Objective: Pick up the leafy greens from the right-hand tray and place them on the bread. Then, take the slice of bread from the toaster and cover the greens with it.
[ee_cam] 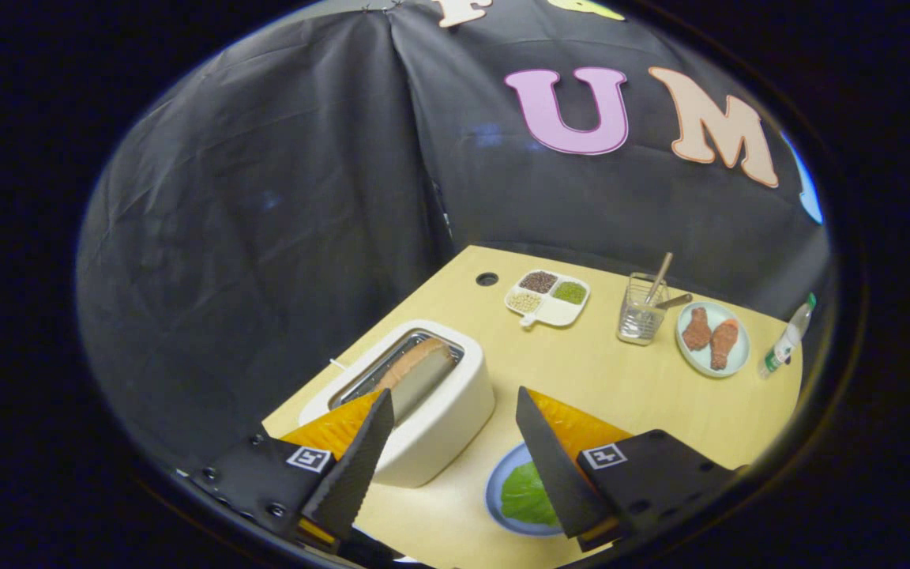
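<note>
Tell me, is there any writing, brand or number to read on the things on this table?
None readable.
Bottle at the table's far corner: a label band, too small to read.
Gripper, open above the toaster: square black-and-white markers, patterns rather than words.
Toaster, plates, glass: no writing seen.

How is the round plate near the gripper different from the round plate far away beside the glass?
The near plate, beside the toaster and partly behind the open gripper, carries leafy greens. The far plate, beside the glass, carries two brown meat pieces and shows whole. Both are round and pale bluish.
</note>
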Motion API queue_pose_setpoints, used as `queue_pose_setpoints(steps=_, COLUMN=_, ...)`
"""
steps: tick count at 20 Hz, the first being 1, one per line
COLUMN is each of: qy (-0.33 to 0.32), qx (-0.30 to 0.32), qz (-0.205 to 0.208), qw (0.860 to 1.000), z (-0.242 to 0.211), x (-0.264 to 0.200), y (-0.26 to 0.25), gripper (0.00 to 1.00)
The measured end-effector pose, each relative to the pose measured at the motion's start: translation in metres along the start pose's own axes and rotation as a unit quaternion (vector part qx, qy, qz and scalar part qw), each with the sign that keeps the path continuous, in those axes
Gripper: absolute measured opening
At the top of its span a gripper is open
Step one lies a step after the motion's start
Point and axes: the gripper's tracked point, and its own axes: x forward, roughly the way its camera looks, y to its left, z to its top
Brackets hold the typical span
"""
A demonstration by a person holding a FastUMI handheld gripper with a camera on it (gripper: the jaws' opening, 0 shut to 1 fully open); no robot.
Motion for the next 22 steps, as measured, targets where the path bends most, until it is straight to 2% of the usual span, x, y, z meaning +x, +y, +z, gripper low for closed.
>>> queue_pose_setpoints(steps=10, qy=0.008, qx=0.028, qz=0.020, qw=0.999, z=0.015, x=0.048, y=0.035, gripper=0.97)
queue_pose_setpoints(steps=16, qy=0.033, qx=0.036, qz=-0.005, qw=0.999, z=0.004, x=0.076, y=0.030, gripper=0.94)
queue_pose_setpoints(steps=22, qy=0.048, qx=0.058, qz=-0.012, qw=0.997, z=0.000, x=0.082, y=0.029, gripper=0.39)
